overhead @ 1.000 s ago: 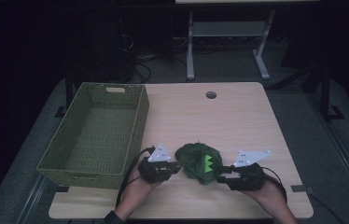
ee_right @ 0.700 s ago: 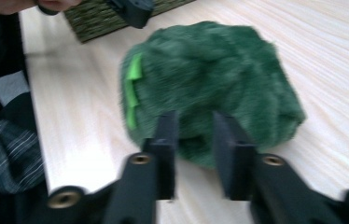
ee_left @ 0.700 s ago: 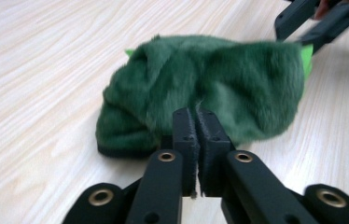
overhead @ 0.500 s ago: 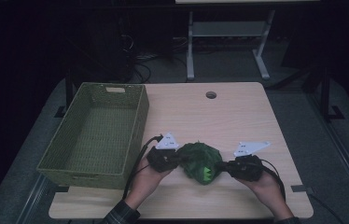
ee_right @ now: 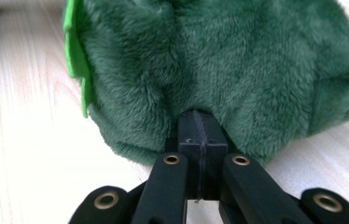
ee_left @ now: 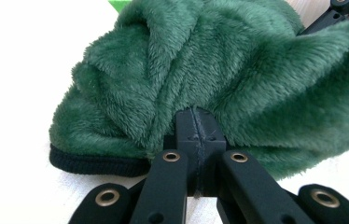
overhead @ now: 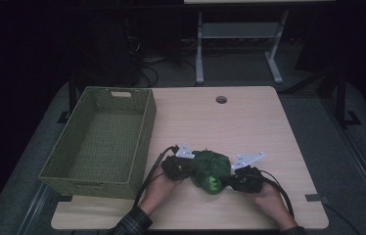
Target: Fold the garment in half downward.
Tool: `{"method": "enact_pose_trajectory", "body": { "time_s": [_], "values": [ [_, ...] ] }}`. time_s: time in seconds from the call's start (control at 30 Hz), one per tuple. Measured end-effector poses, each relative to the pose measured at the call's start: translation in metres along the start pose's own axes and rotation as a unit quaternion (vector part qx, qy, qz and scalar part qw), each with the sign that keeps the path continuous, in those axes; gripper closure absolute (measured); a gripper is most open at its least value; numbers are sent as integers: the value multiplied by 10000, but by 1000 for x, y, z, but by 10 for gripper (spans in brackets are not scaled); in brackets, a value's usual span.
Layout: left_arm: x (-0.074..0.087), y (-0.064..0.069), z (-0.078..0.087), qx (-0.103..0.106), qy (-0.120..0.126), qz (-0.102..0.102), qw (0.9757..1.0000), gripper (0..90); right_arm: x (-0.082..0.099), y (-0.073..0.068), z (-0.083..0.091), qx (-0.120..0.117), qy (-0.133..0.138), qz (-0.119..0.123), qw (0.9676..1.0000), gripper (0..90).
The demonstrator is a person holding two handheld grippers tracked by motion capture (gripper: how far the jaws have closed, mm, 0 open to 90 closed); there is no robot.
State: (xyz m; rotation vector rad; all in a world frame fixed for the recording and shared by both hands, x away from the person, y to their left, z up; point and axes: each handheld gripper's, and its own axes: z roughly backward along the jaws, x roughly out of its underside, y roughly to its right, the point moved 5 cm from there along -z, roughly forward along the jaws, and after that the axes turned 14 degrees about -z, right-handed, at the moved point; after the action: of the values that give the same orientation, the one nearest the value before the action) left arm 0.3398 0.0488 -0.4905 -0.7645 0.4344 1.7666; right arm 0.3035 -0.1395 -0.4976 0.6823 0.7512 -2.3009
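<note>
A dark green plush toy (overhead: 210,167) with a bright green felt strip (ee_right: 74,51) lies on the wooden table (overhead: 230,122) near its front edge. My left gripper (overhead: 192,169) reaches it from the left, and my right gripper (overhead: 226,180) from the right. In the left gripper view the black jaws are pressed together, with the left gripper (ee_left: 195,117) tip buried in the plush toy (ee_left: 219,60), whose fur puckers toward it. A black knit cuff (ee_left: 93,163) edges the toy. The right gripper (ee_right: 199,120) is likewise shut, pinching the plush toy (ee_right: 219,60) at its lower edge.
A green woven basket (overhead: 144,128) stands empty on the table's left side, close to my left hand. A round cable hole (overhead: 221,100) sits near the far edge. Black cables trail from both grippers. Metal stand legs (overhead: 235,34) rise behind the table.
Both hands have moved inward against the plush toy from either side. The jaws have closed onto its fabric, and the toy looks more bunched up.
</note>
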Motion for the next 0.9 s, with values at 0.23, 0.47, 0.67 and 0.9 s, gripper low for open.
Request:
{"method": "enact_pose_trajectory", "body": {
  "time_s": [0.23, 0.47, 0.67, 0.9],
  "values": [
    [6, 1, -5, -29, -143, -47, 9999, 899, 5, -2, -7, -5, -102, -43, 9999, 899],
    [5, -1, 3, 45, 82, 123, 9999, 898, 3, -2, 6, 38, 47, -25, 10000, 896],
    [0, 1, 23, 42, 358, 147, 9992, 897, -1, 6, 34, 165, 466, -122, 9987, 891],
    [3, 11, 41, 147, 562, 242, 9980, 898, -13, 23, 49, 318, 760, -294, 9962, 898]
  ]
}}
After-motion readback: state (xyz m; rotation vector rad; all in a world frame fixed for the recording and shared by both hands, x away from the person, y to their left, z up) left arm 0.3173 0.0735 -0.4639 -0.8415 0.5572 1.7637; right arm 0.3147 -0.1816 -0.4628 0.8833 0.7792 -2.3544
